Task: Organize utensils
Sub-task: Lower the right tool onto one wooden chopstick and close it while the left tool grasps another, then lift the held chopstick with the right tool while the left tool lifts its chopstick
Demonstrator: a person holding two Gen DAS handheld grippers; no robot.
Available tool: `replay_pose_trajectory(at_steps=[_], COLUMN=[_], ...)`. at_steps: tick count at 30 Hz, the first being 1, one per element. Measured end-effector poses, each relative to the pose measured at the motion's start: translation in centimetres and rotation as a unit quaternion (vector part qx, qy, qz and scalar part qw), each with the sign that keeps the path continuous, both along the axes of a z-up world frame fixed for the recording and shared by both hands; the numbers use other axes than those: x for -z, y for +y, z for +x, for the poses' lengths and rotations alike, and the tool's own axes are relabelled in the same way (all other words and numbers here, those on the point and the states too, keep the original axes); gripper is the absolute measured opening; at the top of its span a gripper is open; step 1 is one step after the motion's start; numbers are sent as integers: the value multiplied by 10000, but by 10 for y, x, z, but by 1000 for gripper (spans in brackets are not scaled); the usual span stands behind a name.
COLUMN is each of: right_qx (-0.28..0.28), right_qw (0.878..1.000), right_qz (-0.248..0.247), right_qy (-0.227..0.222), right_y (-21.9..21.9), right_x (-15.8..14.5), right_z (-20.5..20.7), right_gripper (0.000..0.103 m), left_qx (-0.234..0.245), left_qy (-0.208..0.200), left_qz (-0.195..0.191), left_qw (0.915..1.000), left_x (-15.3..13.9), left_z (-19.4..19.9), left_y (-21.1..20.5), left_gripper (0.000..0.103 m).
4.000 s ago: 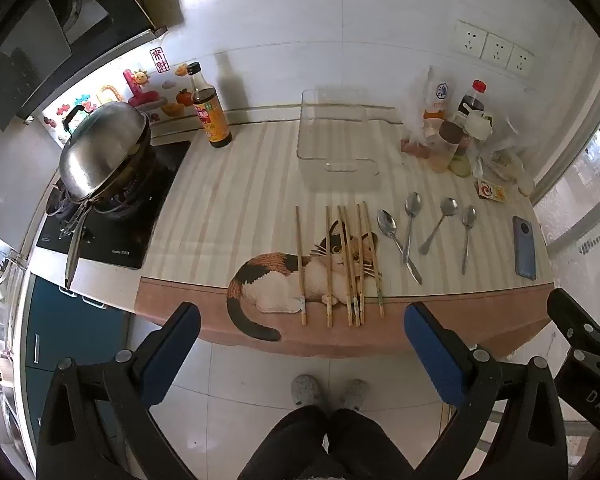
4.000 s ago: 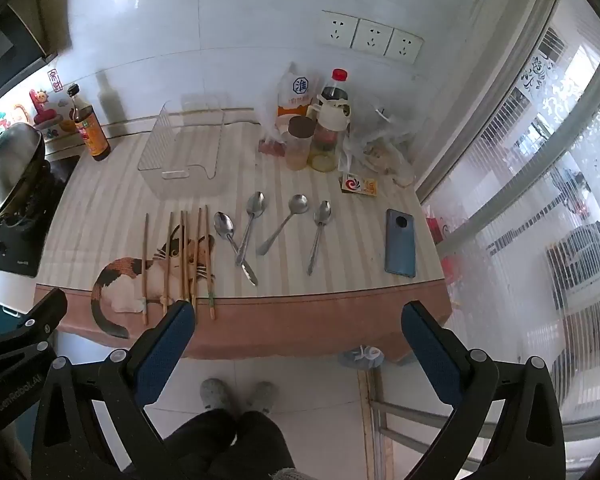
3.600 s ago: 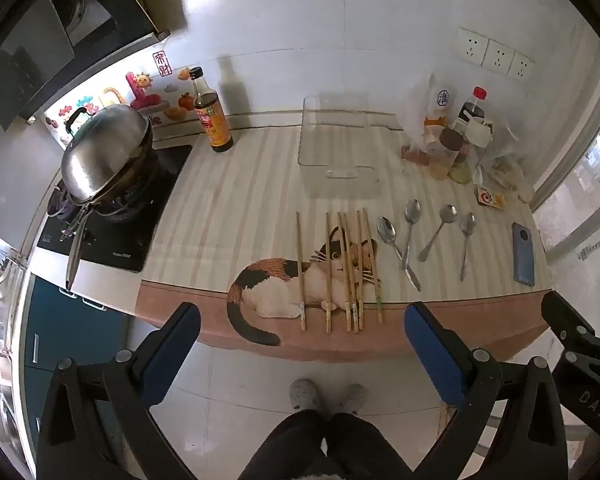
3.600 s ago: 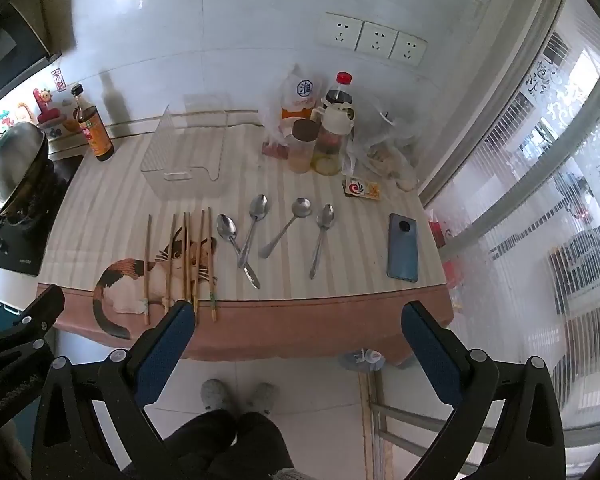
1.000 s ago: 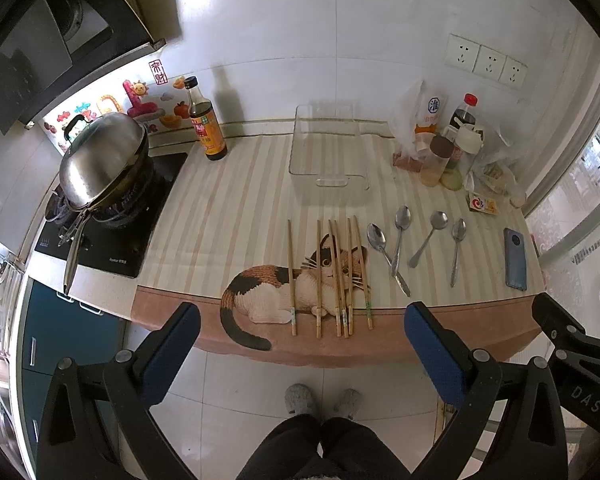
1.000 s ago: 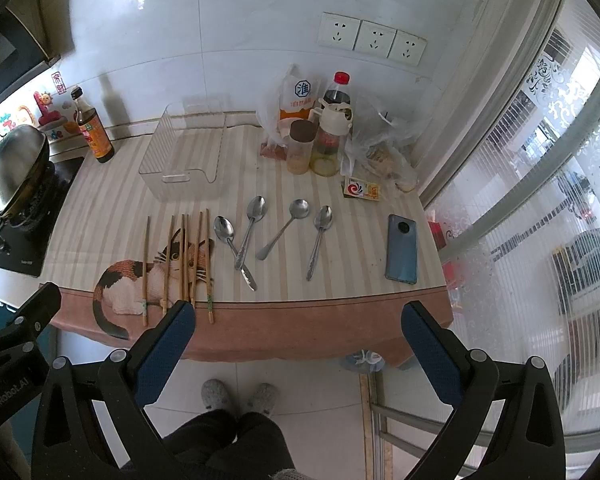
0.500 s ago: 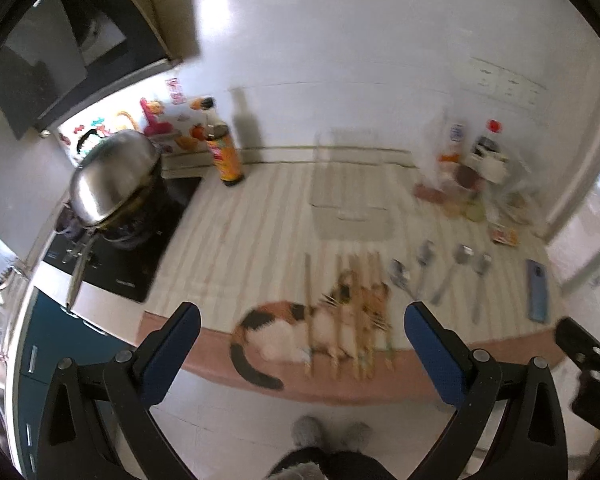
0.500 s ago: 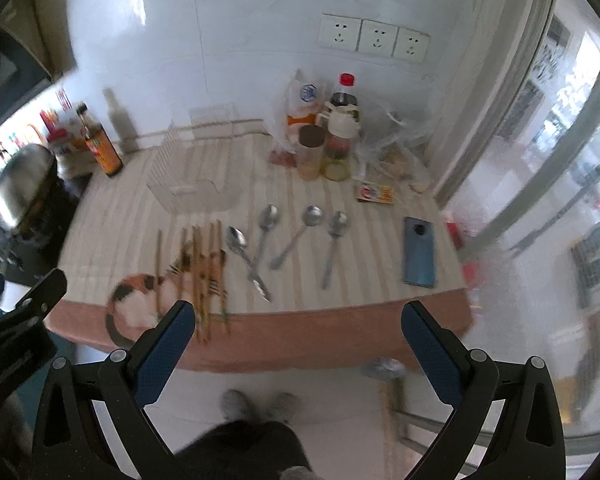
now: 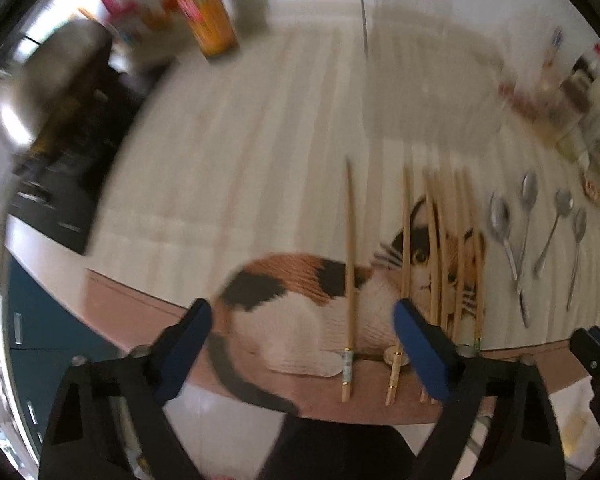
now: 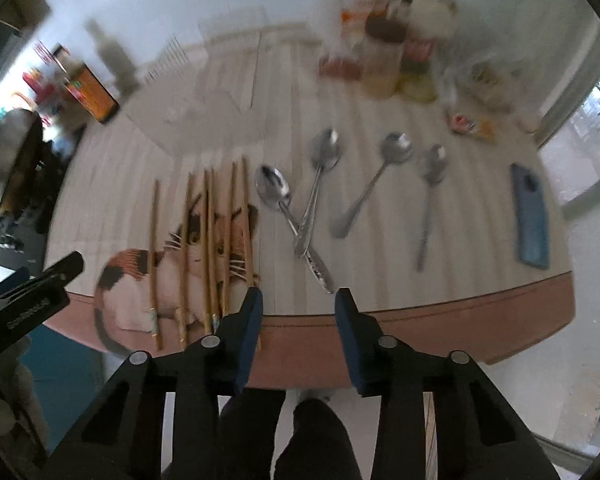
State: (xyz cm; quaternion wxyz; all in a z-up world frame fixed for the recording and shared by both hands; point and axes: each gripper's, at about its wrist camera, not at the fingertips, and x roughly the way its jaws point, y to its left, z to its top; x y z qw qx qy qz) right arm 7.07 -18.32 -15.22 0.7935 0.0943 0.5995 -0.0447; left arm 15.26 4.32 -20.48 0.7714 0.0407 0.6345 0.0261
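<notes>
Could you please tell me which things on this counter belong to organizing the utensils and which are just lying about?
For the job:
- chopsticks
- spoons
- clear bin

Just lying about:
- phone
- sauce bottle
- jars and bottles
- small packet
- pot on the stove

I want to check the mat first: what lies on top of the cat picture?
Wooden chopsticks lie across the cat picture, side by side. They cover thin strips of it. The spoons lie beside it.

bare striped mat point(image 9: 236, 148) left of chopsticks point(image 9: 350, 264), bottles point(image 10: 384, 56) crowd far right, spoons point(image 10: 320, 184) beside phone point(image 10: 530, 216)
</notes>
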Motion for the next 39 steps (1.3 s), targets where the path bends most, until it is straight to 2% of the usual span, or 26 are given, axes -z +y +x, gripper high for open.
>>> replay_pose_trajectory(at_steps=[3, 6, 9, 12, 14, 18, 19, 21, 22, 26, 31, 35, 39], right_qx=[67, 86, 38, 3, -74, -342, -443, -695, -681, -421, -234, -142, -151], right_qw=[9994, 9982, 9969, 9952, 9941, 9927, 9940, 9918, 9914, 9893, 9886, 9858, 9857], right_qz=[147, 215, 236, 285, 365, 219, 74, -336, -395, -227, -154, -177, -250], right_qy=[321, 559, 750, 932, 1021, 1134, 1002, 1015, 1043, 1381, 1481, 1665, 1659], right_y=[7, 9, 14, 22, 28, 44, 48, 60, 61, 59, 55, 52, 56], right_x=[34, 56, 75, 92, 102, 123, 122, 124, 124, 131, 137, 137, 142], right_z=[23, 41, 58, 71, 77, 86, 88, 88, 87, 68, 56, 65, 73], right_gripper=[37, 37, 37, 37, 37, 38, 31, 11, 8, 8, 8, 9, 9], left_qx=[74, 232, 333, 386, 514, 745, 794, 861, 880, 837, 706, 714, 668], left_qy=[416, 667, 819, 773, 729, 679, 683, 693, 699, 699, 790, 791, 791], left_qz=[-186, -232, -246, -309, -287, -82, -63, -19, -30, -122, -270, -290, -295], left_qw=[9989, 9972, 9958, 9958, 9956, 9949, 9945, 9939, 9937, 9940, 9940, 9939, 9942], left_x=[32, 54, 66, 66, 64, 60, 59, 56, 54, 54, 49, 47, 41], left_z=[13, 21, 24, 25, 25, 23, 25, 19, 17, 10, 13, 18, 12], left_y=[-3, -10, -14, -14, -15, -11, -7, -2, 0, 5, 14, 20, 30], left_gripper=[73, 64, 49, 30, 5, 5, 5, 5, 5, 5, 5, 6, 7])
